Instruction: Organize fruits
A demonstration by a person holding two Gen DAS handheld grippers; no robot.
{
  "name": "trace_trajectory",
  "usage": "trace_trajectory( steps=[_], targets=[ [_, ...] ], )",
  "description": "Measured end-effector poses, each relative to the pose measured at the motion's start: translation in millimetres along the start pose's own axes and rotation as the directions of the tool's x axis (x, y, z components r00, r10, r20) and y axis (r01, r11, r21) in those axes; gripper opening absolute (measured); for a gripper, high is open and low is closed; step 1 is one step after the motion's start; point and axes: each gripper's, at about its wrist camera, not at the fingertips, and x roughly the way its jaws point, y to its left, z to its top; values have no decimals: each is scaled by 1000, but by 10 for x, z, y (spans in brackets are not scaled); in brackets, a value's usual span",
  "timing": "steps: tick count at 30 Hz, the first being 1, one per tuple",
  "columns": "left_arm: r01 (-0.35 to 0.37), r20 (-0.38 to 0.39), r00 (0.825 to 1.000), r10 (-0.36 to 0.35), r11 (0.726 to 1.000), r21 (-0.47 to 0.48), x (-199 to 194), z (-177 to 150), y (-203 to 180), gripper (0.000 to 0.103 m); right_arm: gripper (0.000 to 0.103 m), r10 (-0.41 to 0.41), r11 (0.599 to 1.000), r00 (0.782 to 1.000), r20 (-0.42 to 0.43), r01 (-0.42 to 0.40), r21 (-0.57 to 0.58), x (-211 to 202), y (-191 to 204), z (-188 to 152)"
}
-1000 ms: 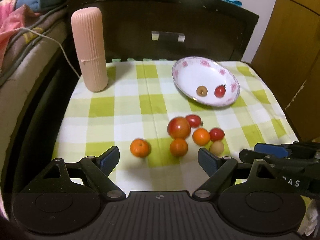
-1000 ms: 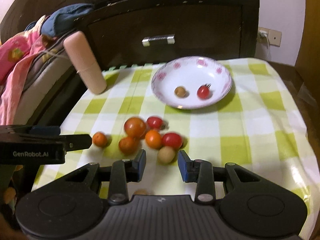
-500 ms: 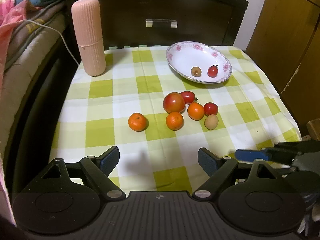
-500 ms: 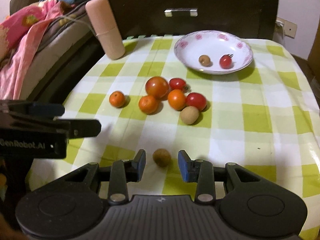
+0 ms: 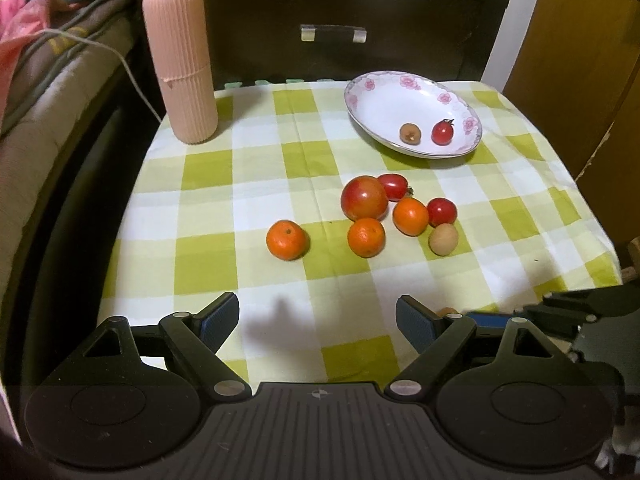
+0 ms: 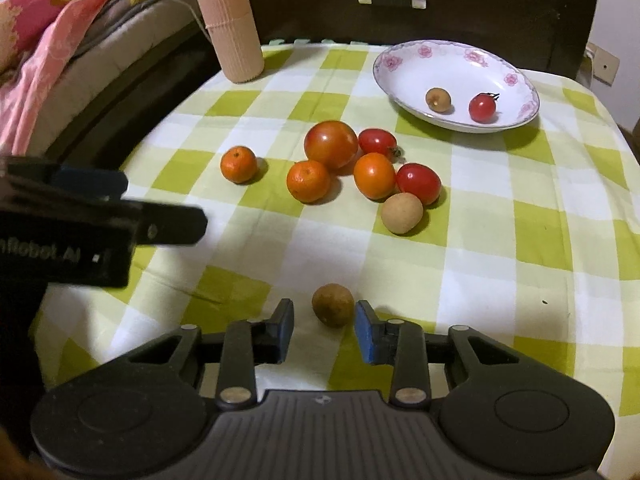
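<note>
Item: small round brown rough-skinned fruit (image 6: 333, 310), on green-and-white checked cloth (image 6: 480, 240), between my right gripper (image 6: 324, 330) pads, which have just been closing; right pad touching, left apart. My left gripper (image 5: 318, 318) gapes wide, angled downward.

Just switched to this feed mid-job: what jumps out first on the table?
A cluster of fruit sits mid-cloth on the green checked tablecloth, with one mandarin apart to its left. At the far right a flowered plate already holds a longan and a cherry tomato. Nearest, the right gripper brackets a lone brown longan, jaws closing, not yet pressing.
</note>
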Motion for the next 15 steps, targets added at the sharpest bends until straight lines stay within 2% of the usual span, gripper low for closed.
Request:
trace_trajectory(
  steps=[2, 5, 10, 15],
  targets=[
    [-20, 9, 1000, 20, 1000, 11, 53, 35, -2, 89, 22, -6, 1000, 1000, -16, 6, -5, 37, -3, -14],
    [-15, 4, 1000, 15, 1000, -10, 156, 103, 42, 86, 16, 4, 1000, 1000, -22, -4, 3, 39, -36, -17],
    [-15, -17, 1000, 15, 1000, -17, 346, 212, 98, 75, 15, 14, 1000, 1000, -22, -14, 16, 36, -86, -15],
    [-37, -20, 999, 38, 999, 39, 516, 303, 77, 68, 15, 34, 999, 999, -22, -33, 36, 40, -125, -7]
  ],
)
